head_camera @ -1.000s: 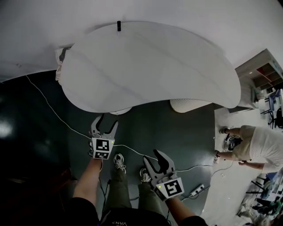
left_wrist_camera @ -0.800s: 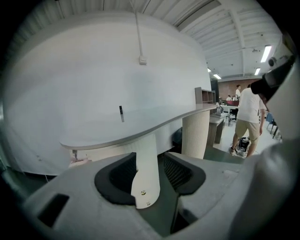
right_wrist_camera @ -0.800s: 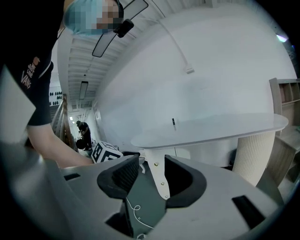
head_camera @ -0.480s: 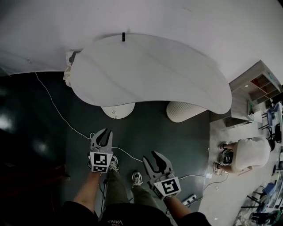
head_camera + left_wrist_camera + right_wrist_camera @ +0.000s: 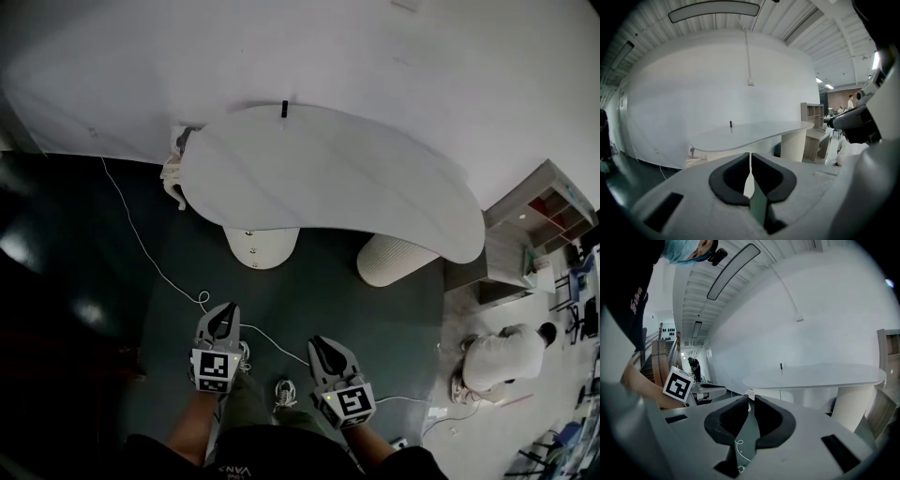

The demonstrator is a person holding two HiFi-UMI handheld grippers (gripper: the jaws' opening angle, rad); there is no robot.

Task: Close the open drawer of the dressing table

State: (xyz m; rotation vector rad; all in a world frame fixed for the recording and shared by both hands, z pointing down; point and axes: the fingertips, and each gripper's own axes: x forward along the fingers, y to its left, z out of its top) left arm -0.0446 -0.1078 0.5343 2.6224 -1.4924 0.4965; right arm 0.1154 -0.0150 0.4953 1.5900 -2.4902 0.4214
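**Supervisor:** Where does the desk stand?

**Inspector:** The white, curved desk [image 5: 337, 178] stands against the white wall [image 5: 450, 66], over a dark floor [image 5: 84, 262]. A smooth round pedestal [image 5: 262, 246] sits under its left half and a ribbed pedestal [image 5: 398, 260] under its right half. A small black upright object [image 5: 284, 109] rests on the desk's far edge, at the wall. A pale bundle [image 5: 175, 173] hangs at the desk's left end.

**Supervisor:** And the drawer?

**Inspector:** No view shows a drawer front plainly. I cannot tell whether it is open or closed.

**Supervisor:** What is the state of the tools?

**Inspector:** Both are well short of the desk, on its near side, and touch nothing on it. The left hand-held gripper [image 5: 226, 311] is clenched, with its pads meeting along a thin seam and nothing between them. The right hand-held gripper [image 5: 319, 343] has its jaws closing, with a narrow gap at the tips and nothing in that gap. It grasps nothing. Both point towards the desk, tilted slightly downward.

**Supervisor:** What else is there?

**Inspector:** A white cable [image 5: 141, 246] runs across the floor from the desk's left end towards the operator's shoes [image 5: 284, 392]. An open shelf unit [image 5: 548, 211] stands beyond the desk's right end. A second person [image 5: 497, 361] crouches on pale flooring, on the near side of that same end.
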